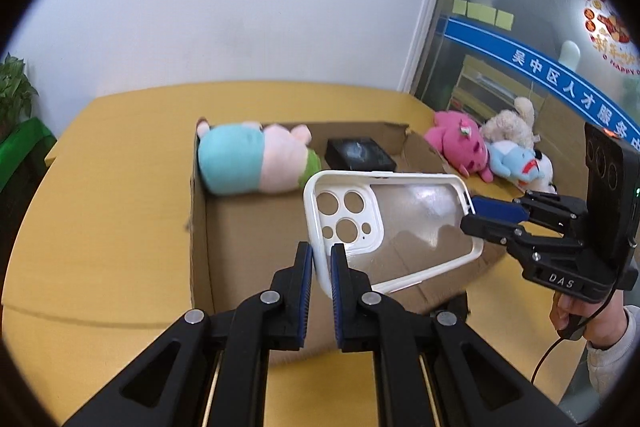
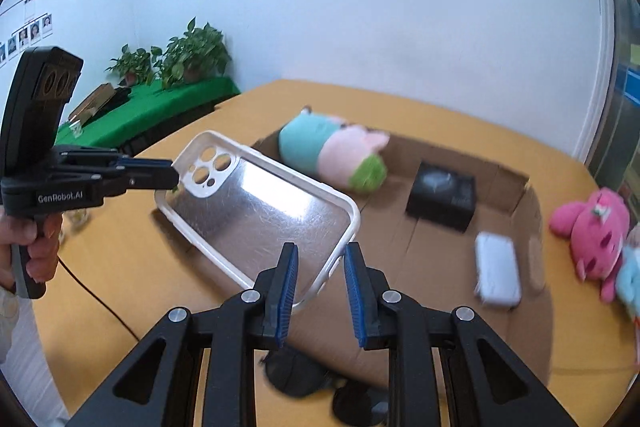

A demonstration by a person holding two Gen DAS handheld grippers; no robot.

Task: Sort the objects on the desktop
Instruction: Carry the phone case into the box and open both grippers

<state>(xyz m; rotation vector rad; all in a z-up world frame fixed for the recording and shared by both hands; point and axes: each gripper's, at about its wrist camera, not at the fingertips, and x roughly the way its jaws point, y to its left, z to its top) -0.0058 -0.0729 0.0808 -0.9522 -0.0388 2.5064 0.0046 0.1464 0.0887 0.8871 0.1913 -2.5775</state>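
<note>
A white-rimmed phone case with a clear back hangs in the air over the open cardboard box, held at both ends. My left gripper is shut on the rim at the camera-cutout end. My right gripper comes in from the right and is shut on the opposite end. In the right wrist view the phone case slants across the middle. The right gripper pinches its near rim there, and the left gripper grips the far corner.
In the cardboard box lie a teal-and-pink pig plush, a black box and a white slab. Pink, beige and blue plush toys lie outside it on the yellow table. Dark sunglasses lie by the box's near wall.
</note>
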